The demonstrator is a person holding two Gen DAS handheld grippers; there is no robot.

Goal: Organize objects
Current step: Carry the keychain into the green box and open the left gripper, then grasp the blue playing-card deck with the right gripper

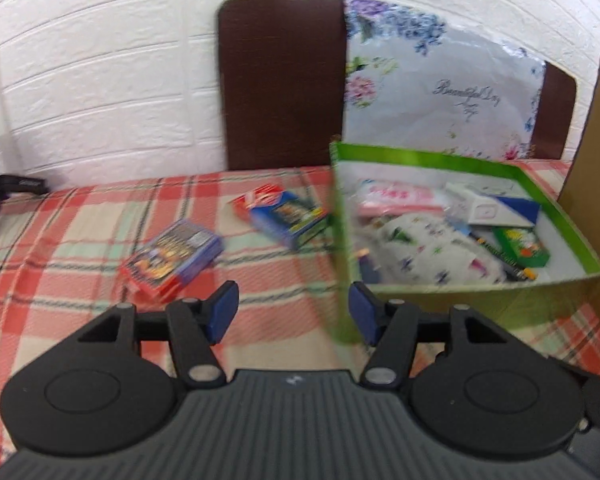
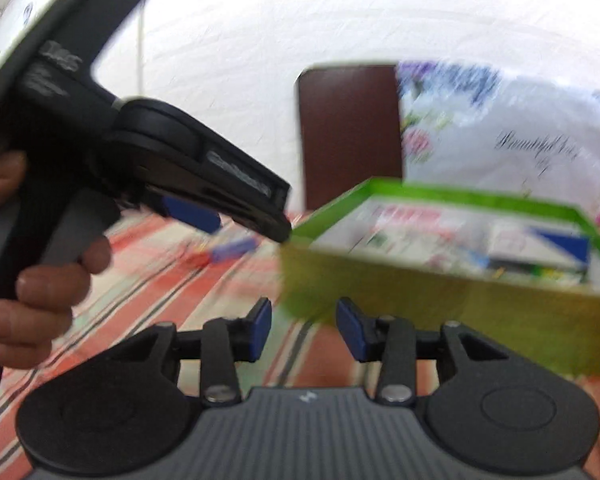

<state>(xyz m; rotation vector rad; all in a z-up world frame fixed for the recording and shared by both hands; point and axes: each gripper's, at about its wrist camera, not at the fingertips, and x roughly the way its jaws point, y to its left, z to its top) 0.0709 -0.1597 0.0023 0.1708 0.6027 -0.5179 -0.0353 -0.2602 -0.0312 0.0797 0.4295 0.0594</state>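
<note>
Left wrist view, nearest first: left gripper (image 1: 293,312) wide open, nothing between the blue pads, held above the plaid cloth (image 1: 80,232). Just beyond its left finger, left of frame centre, lies the first card box (image 1: 172,262), flat on the cloth, long axis running lower left to upper right. Farther up, near frame centre, the second card box (image 1: 282,216) lies flat, long axis upper left to lower right, its far end just beside the wall of the green tray (image 1: 420,156). Tray fills the right half and already holds assorted items. Right wrist view (blurred): right gripper (image 2: 303,326) also open and empty, facing the tray's near corner; left hand (image 2: 36,280) at frame left. Judgement: left gripper is nearer both loose boxes; first box is the closer pick, slightly left of its fingers.
</note>
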